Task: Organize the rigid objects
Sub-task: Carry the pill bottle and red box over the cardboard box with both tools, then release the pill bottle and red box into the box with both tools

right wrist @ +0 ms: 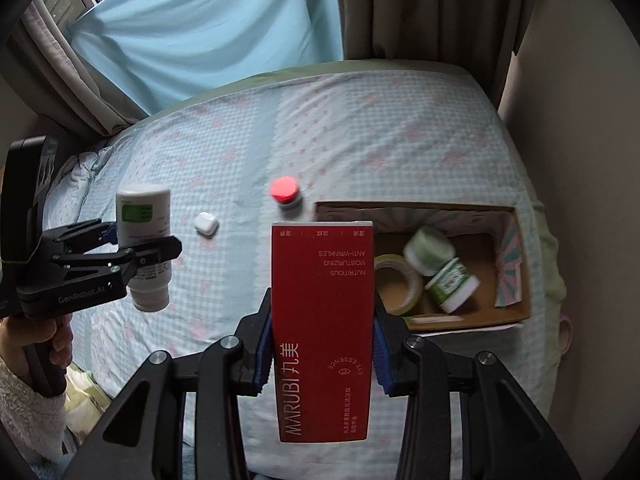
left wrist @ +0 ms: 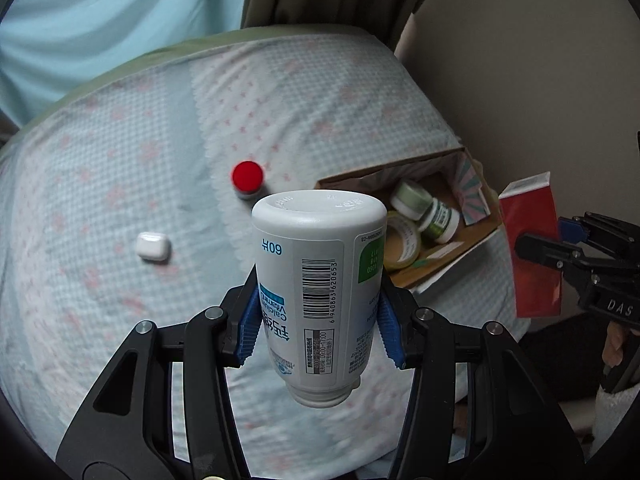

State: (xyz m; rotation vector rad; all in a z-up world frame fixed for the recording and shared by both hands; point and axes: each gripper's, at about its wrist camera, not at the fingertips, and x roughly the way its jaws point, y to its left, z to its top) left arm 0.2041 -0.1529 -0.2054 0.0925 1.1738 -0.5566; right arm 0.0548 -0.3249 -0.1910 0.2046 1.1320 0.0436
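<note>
My left gripper [left wrist: 318, 328] is shut on a white vitamin bottle [left wrist: 320, 288], held above the bed with its base pointing away and its cap toward me. The same bottle [right wrist: 144, 248] and left gripper [right wrist: 140, 246] show at the left of the right wrist view. My right gripper [right wrist: 322, 350] is shut on a red carton [right wrist: 324, 320], held up over the bed just left of the cardboard box [right wrist: 516, 308]. That carton [left wrist: 534, 248] and the right gripper [left wrist: 560, 240] appear at the right edge of the left wrist view, beside the box [left wrist: 448, 256].
On the checked bedspread [right wrist: 360, 140] lie a red-capped jar [right wrist: 286, 192] and a white earbud case [right wrist: 206, 223]. The box holds a tape roll [right wrist: 398, 284] and two green-and-white jars [right wrist: 428, 250]. Curtains [right wrist: 200, 20] and a wall stand beyond the bed.
</note>
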